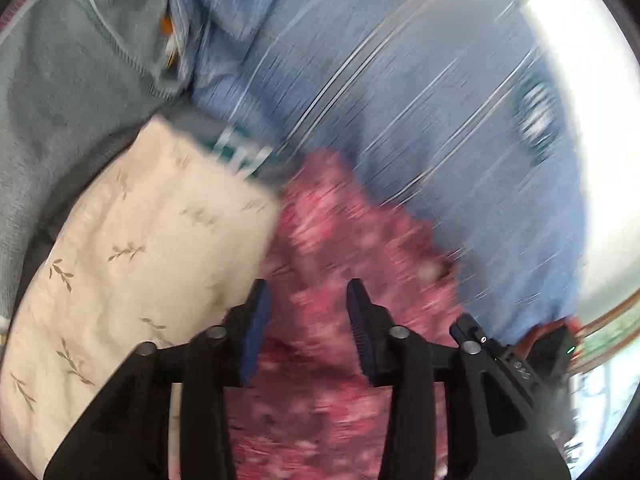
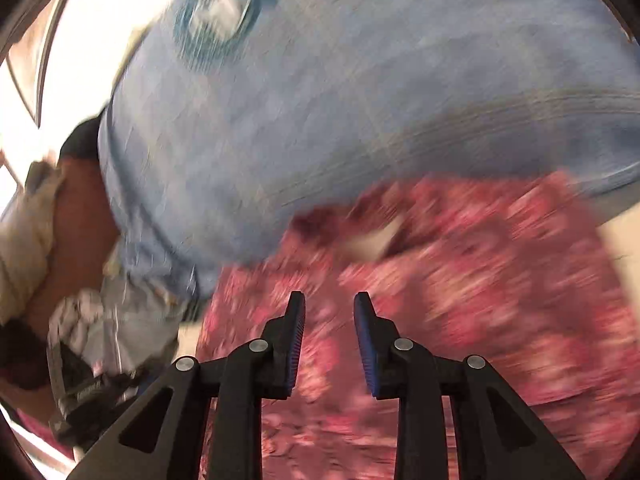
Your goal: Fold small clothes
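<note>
Black plastic and ribbed blue pads make up both tools, and in each wrist view the jaws stand apart with nothing between them. The left gripper [image 1: 308,286] hovers over a pink-and-red floral garment [image 1: 348,248], its pads clear of the cloth; the right gripper [image 2: 329,298] hangs above the same floral garment [image 2: 460,280] in the same way, gripping nothing. That both are parted and lifted suggests, as a judgement, a fold laid down and let go rather than a fresh pinch being taken, though heavy blur hides the garment's edges and I cannot tell how neatly it lies.

Outward from the left tool, a cream cloth printed with small leaf sprigs [image 1: 132,260] lies just beside the floral piece, apparently flat and squared, so probably set aside as finished. Beyond it sits a grey-green knit [image 1: 72,92], likely waiting its turn. Everything rests on a blue bedcover [image 1: 420,92], a soft, broad surface for spreading small clothes. In the right view, more bunched fabric [image 2: 100,320] sits off the cover's edge.
</note>
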{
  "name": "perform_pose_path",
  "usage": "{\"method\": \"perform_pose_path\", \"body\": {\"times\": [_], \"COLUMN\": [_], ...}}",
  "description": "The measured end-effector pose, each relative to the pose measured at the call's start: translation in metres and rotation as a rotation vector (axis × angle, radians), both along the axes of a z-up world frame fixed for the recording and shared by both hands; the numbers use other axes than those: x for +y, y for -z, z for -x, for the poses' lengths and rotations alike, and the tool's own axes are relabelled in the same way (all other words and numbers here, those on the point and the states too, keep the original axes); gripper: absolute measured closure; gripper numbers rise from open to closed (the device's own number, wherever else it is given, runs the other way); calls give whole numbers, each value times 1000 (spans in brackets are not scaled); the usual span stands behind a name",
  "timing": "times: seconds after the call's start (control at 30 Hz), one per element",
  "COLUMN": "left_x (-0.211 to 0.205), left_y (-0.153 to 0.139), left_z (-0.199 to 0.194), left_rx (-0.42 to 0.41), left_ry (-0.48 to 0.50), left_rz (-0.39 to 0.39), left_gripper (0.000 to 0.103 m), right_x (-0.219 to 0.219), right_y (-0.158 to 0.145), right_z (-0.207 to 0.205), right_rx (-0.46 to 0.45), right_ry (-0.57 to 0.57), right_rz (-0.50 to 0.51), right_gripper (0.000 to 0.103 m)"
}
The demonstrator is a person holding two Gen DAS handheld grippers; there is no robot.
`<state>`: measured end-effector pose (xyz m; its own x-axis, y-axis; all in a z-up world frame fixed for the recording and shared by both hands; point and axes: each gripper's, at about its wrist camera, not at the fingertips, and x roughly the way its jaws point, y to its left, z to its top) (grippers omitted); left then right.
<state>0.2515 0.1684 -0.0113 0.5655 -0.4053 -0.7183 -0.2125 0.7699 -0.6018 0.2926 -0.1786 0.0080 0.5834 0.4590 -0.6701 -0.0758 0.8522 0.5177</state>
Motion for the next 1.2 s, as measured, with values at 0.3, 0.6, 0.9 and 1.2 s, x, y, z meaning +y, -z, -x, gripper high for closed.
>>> {"method": "perform_pose_path", "body": {"times": [0.3,0.6,0.9,1.2], "left_x": [-2,0,-2,1], "left_y": [20,21,21,17], "left_z": [-10,-10,-11,-7], "left_rx": [92,90,85,73], "left_ry": [35,44,49,40], "left_rz": [5,12,5,18], "left_gripper": [75,74,74,73], "right_x": [32,75,99,32], "right_y": [-22,6,10,-17], "right_z": [-42,-104,-89,-76], "right_rx": [-63,23,-52,-37], "right_ry": [-39,-314,-457,-175], "right_rz": [172,515,717,410], "right_gripper": [60,56,101,98]}}
